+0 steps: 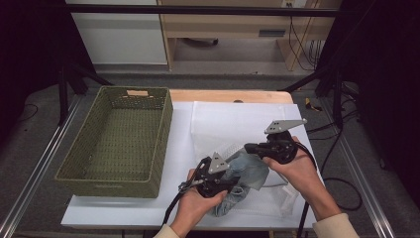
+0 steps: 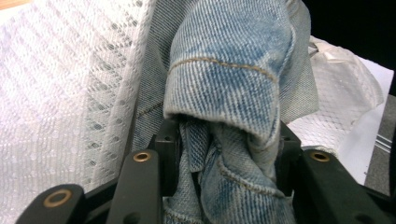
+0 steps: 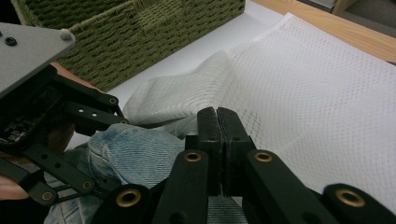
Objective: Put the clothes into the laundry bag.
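Near the tabletop's front edge, the left hand-held gripper (image 1: 218, 179) pinches a bunched, faded blue denim garment (image 2: 233, 84). The right hand-held gripper (image 3: 218, 122), jaws pressed together, apparently nips the white mesh laundry bag (image 3: 317, 93) beside the green woven basket (image 1: 119, 139).

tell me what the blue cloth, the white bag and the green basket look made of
Blue cloth: faded denim, judging by its diagonal weave and tan stitched seam; matte.
White bag: thin see-through mesh, probably synthetic netting; fine honeycomb holes show.
Green basket: woven cord or grass-like fibre, dull olive; which one is hard to tell. Plaited rows run along its walls.
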A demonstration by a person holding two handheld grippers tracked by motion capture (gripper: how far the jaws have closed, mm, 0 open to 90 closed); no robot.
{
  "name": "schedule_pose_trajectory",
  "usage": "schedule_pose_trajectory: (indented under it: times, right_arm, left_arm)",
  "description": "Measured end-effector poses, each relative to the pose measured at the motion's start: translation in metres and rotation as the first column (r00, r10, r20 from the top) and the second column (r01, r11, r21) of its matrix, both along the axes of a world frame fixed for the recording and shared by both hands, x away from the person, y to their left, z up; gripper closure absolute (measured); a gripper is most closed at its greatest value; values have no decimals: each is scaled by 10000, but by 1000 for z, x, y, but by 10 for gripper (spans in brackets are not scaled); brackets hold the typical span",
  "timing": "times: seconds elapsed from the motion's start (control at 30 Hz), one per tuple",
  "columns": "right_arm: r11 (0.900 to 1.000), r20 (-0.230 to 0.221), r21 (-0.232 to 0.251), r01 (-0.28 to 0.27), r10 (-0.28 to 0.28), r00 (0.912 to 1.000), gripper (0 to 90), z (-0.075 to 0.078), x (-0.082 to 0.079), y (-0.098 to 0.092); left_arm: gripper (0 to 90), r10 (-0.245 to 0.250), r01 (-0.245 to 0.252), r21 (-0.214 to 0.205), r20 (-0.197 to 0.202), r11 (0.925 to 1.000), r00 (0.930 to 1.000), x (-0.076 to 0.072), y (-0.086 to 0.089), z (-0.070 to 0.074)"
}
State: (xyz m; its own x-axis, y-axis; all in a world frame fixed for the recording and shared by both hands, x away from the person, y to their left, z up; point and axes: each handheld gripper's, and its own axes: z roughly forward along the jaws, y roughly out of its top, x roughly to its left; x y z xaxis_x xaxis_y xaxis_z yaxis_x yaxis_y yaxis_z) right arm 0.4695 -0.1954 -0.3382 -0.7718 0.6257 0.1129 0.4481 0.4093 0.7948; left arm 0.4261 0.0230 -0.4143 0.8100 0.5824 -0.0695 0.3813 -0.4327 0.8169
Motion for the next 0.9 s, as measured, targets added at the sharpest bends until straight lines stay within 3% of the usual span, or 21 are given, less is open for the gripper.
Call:
schedule_pose_trajectory:
  times: [0.63,0.9]
  right_arm:
    - [10000,-50,-45,47,-48,10000,893,5,-6,-2]
    - [10000,-30,48,74,-74,10000,893,4,-3,1]
  left_arm:
    - [570,368,-368,-20,3,9993,9993,3,-3,-5]
    - [576,291,-294,102,350,9995,9990,-4,-7,7]
